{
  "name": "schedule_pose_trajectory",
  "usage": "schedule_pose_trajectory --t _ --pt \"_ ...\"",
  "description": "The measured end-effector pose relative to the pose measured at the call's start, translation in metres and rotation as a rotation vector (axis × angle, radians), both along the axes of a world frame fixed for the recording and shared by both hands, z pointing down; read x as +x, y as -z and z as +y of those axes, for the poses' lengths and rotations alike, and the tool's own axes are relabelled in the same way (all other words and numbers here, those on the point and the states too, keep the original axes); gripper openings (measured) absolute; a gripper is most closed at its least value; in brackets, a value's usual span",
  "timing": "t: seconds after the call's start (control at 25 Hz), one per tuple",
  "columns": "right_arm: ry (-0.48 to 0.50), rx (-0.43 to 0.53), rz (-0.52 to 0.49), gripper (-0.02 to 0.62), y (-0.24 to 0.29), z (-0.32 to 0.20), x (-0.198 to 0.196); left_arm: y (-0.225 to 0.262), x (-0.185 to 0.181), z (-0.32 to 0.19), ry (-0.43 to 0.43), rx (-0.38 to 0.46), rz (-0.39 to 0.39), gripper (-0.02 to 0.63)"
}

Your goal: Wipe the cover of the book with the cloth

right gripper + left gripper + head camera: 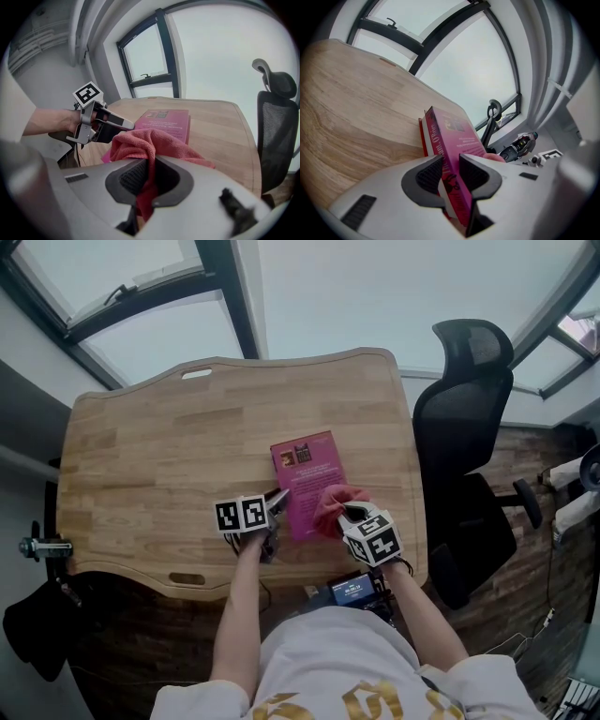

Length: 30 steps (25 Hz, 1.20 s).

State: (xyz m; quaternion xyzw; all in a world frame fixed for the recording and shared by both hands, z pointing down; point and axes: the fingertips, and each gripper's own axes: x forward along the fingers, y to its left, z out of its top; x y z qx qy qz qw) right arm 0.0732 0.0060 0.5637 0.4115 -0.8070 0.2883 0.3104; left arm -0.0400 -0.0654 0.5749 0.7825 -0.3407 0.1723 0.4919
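A magenta book [304, 468] lies on the wooden desk [169, 437], near its front edge. My left gripper [278, 502] is shut on the book's near left edge; in the left gripper view the spine [449, 149] sits pinched between both pads [430, 176]. A red cloth [331, 503] is bunched on the book's near right corner, with my right gripper [341, 515] shut on it. The right gripper view has the cloth [145, 143] spilling out of the jaws over the book [169, 120], and the left gripper [123, 124] just left of it.
A black office chair [464, 427] stands right of the desk. A small device with a lit screen [354, 590] hangs at the desk's front edge, by the person's body. Windows run behind the desk. A black object [33, 624] lies on the floor at lower left.
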Motion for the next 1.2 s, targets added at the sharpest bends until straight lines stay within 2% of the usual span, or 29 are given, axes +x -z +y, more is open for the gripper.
schedule_pose_trajectory --t 0.44,1.2 --pt "0.022 -0.043 -0.019 0.041 -0.002 -0.003 0.001 0.000 0.001 -0.001 -0.011 -0.009 0.007 0.118" --pt "0.040 -0.042 0.011 0.041 -0.002 -0.029 -0.002 0.000 0.002 0.000 -0.049 -0.015 -0.001 0.120"
